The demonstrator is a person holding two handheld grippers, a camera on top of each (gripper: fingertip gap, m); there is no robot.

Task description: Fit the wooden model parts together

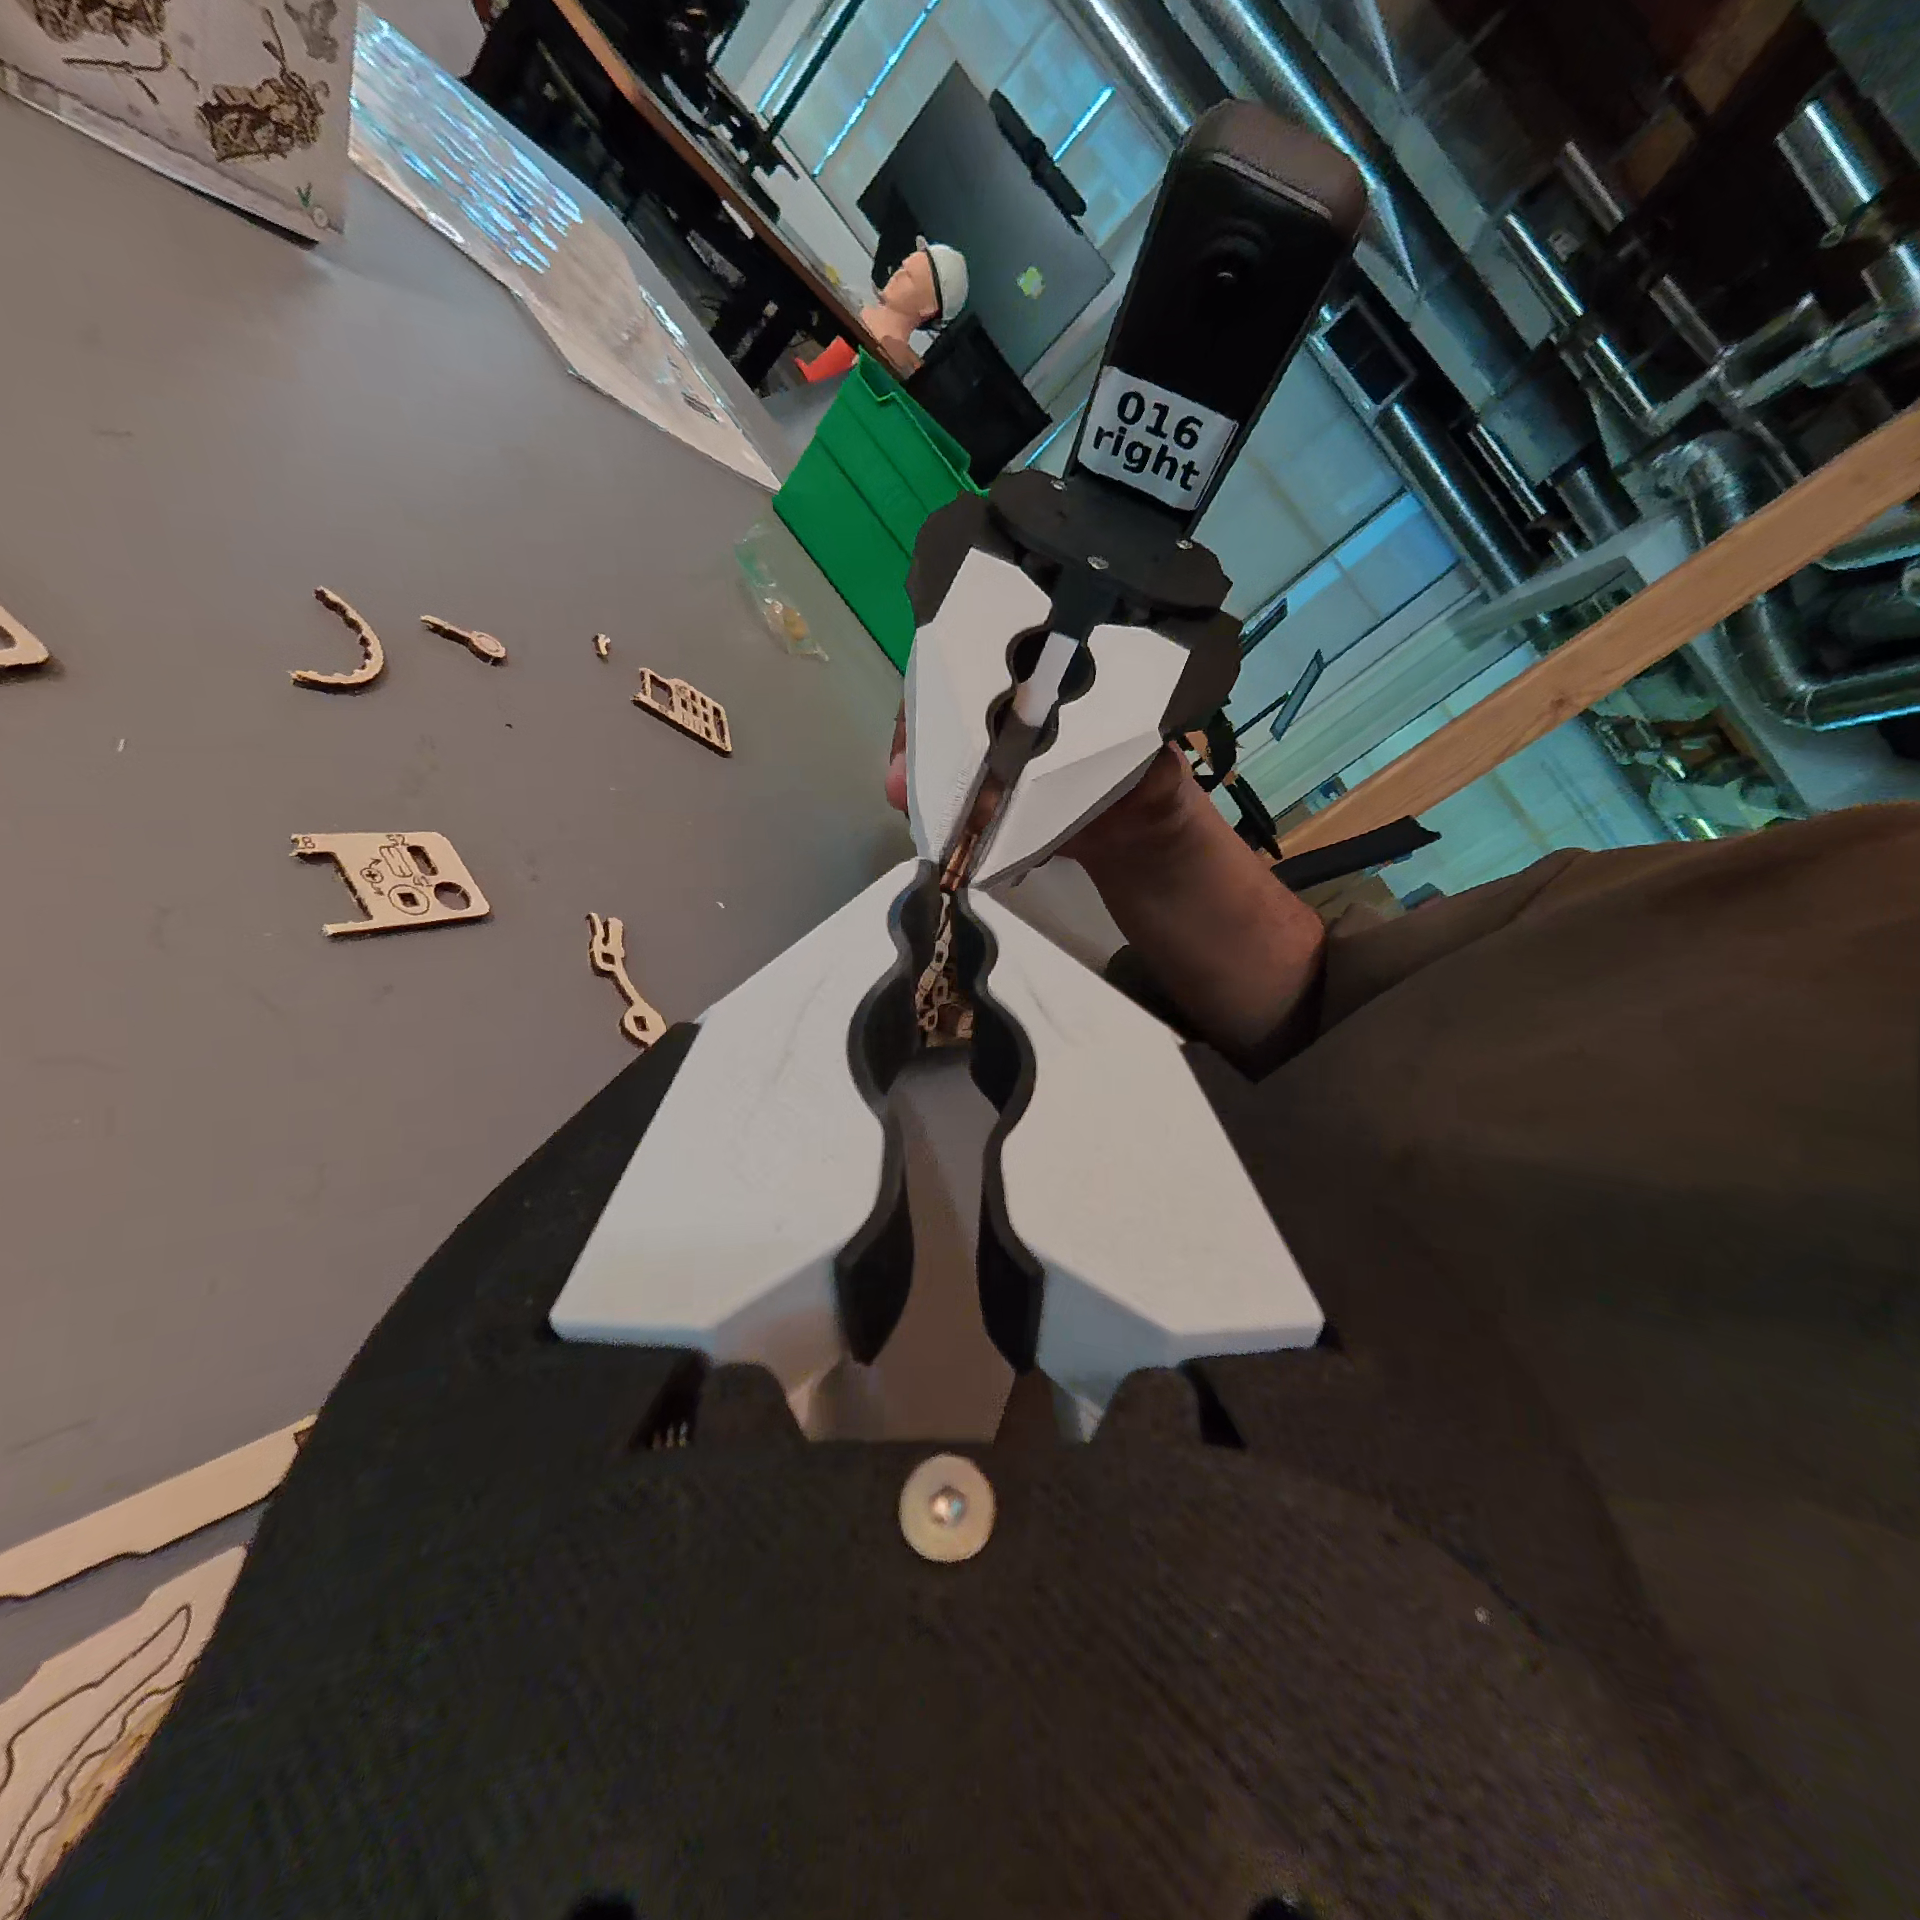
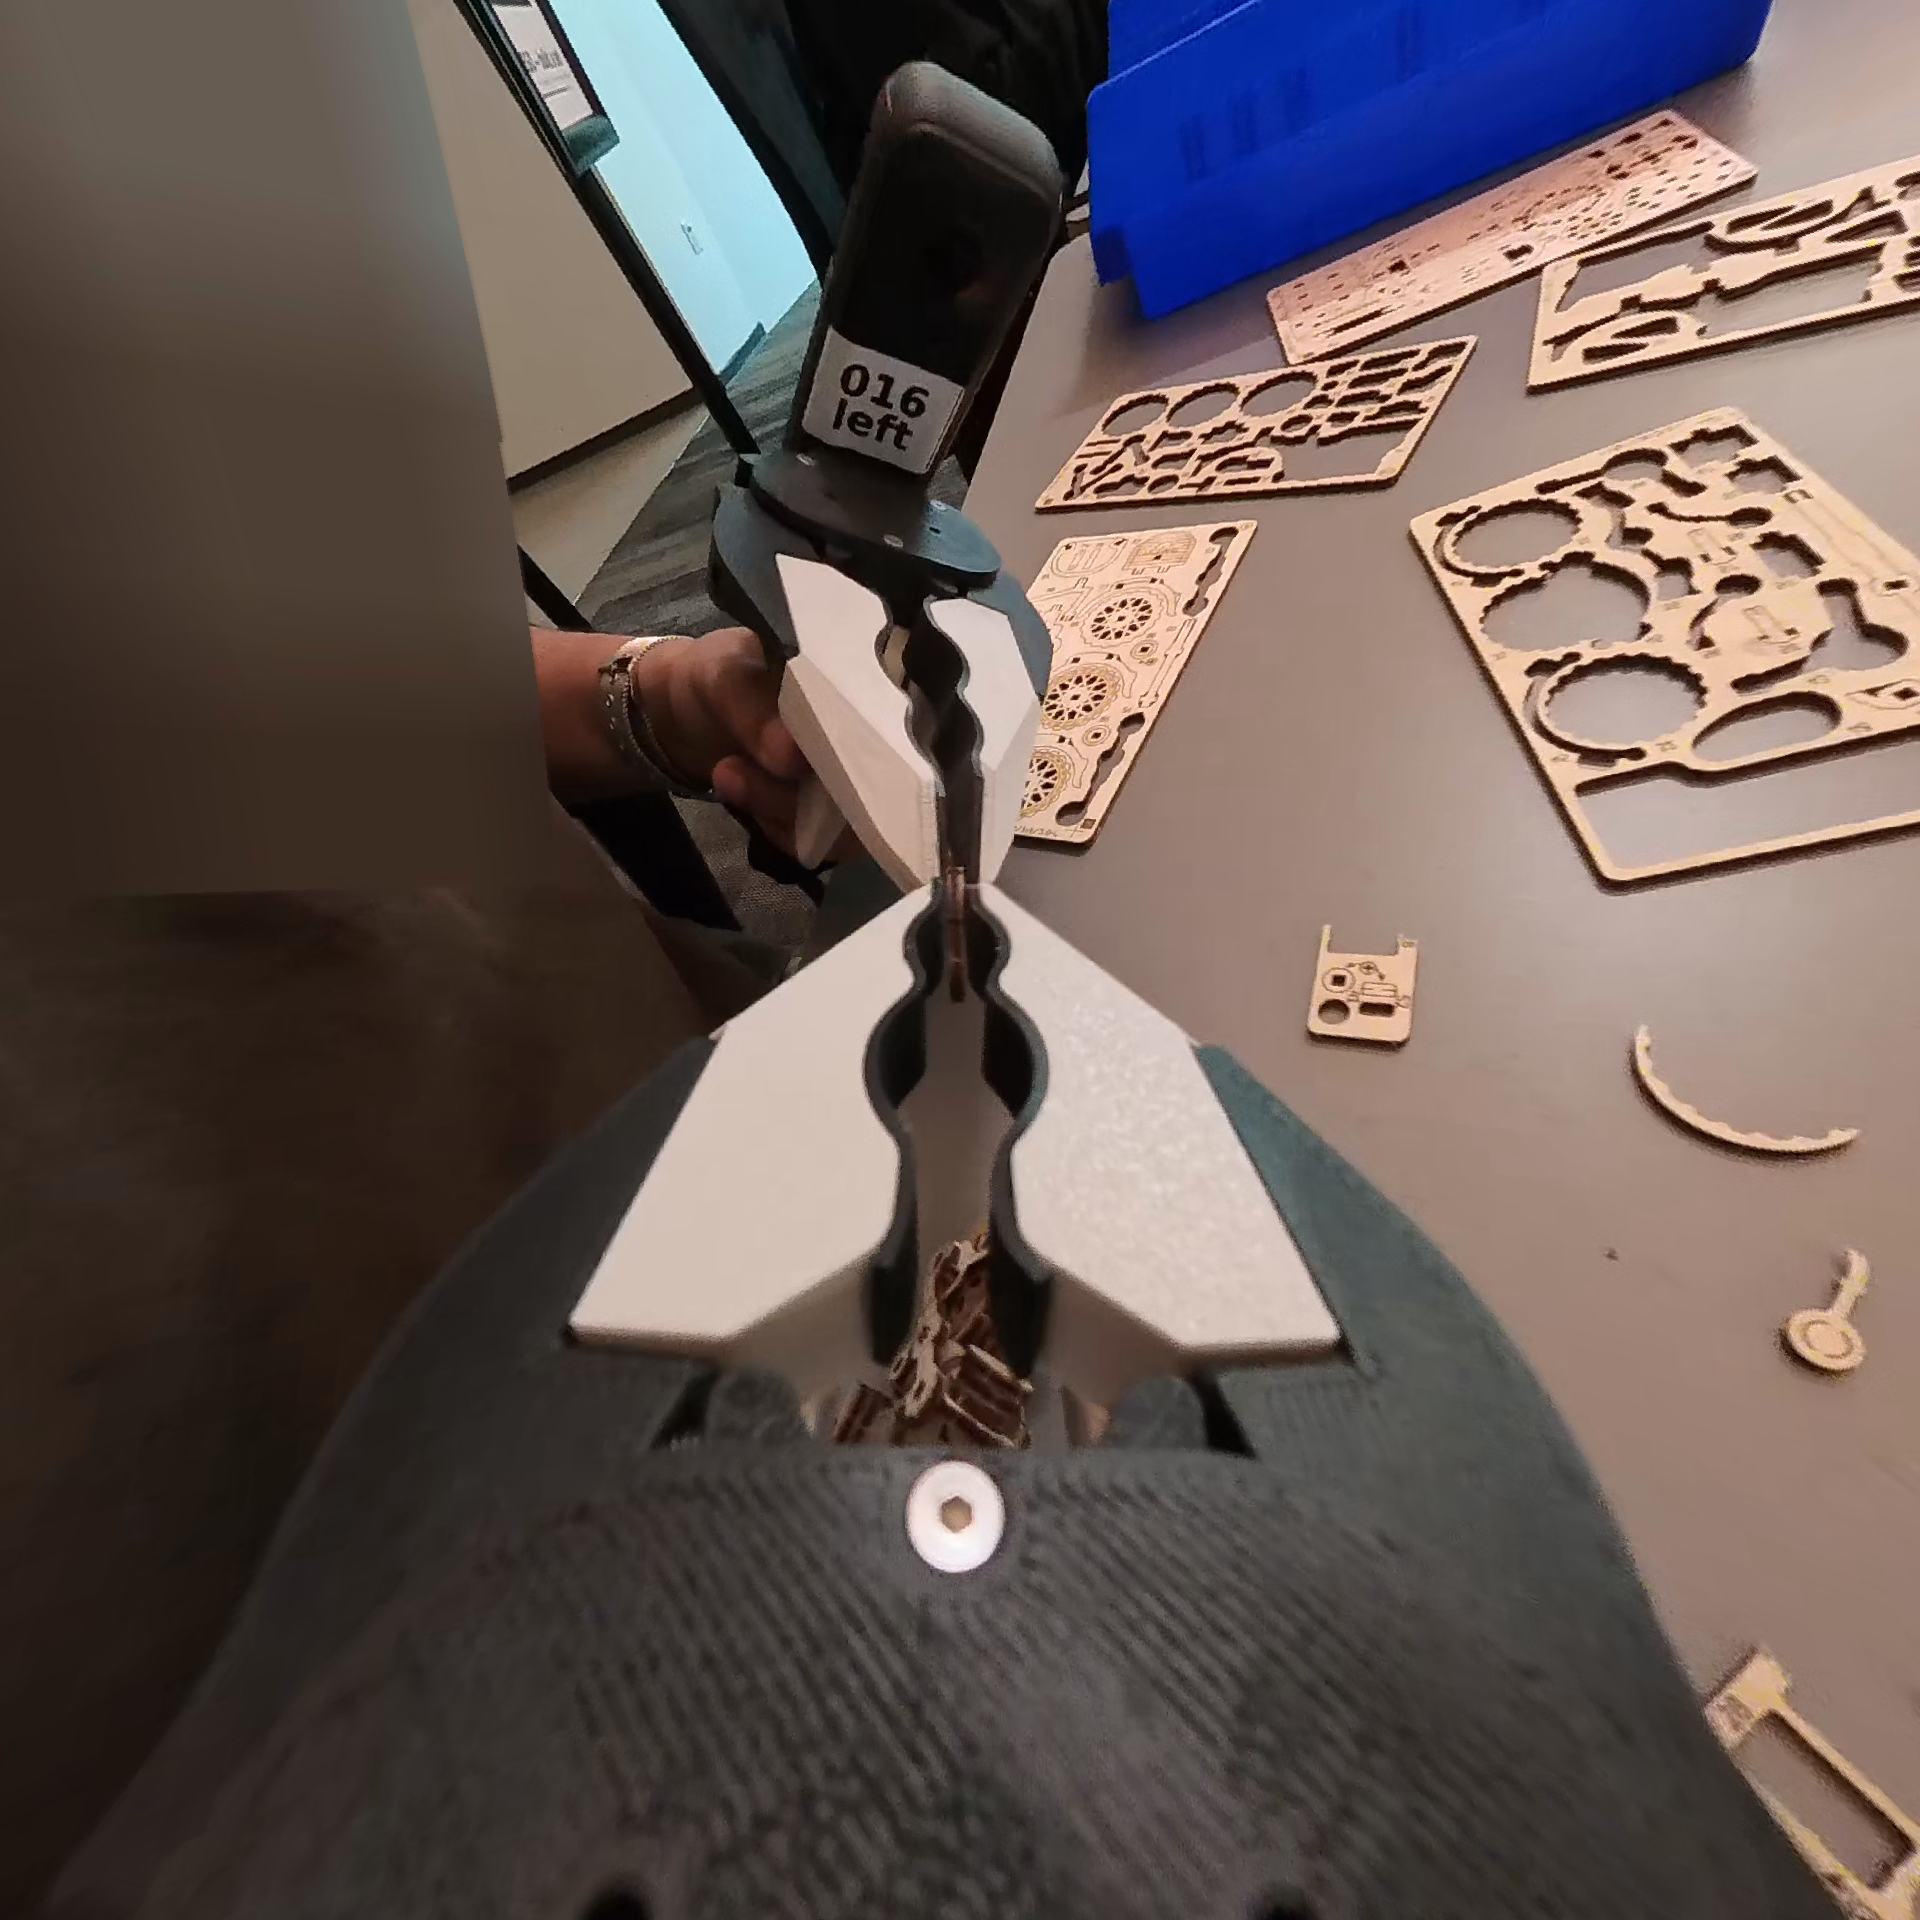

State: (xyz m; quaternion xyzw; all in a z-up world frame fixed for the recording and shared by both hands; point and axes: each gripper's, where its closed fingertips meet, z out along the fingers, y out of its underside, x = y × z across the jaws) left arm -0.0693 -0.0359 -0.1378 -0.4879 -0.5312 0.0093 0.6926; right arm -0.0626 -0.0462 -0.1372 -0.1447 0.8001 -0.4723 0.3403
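My two grippers meet tip to tip above the grey table [image 1: 260,468]. In the left wrist view my left gripper [image 1: 940,881] is shut on a thin wooden model part [image 1: 940,997] that stands edge-on between its white fingers. My right gripper [image 1: 962,858] faces it, shut on a wooden part too. In the right wrist view my right gripper [image 2: 953,899] pinches thin wooden pieces [image 2: 956,951] at its tips. More cut wood [image 2: 945,1351] shows deep between its fingers. The left gripper [image 2: 954,854] touches it head-on.
Loose parts lie on the table: a curved toothed piece [image 1: 343,649], a key-shaped piece [image 1: 468,636], a slotted plate [image 1: 400,883], a lever [image 1: 618,971]. Punched-out wooden sheets [image 2: 1683,623] lie by a blue bin [image 2: 1351,125]. A green bin [image 1: 873,488] stands at the table's edge. The grippers are tip to tip, or close to it.
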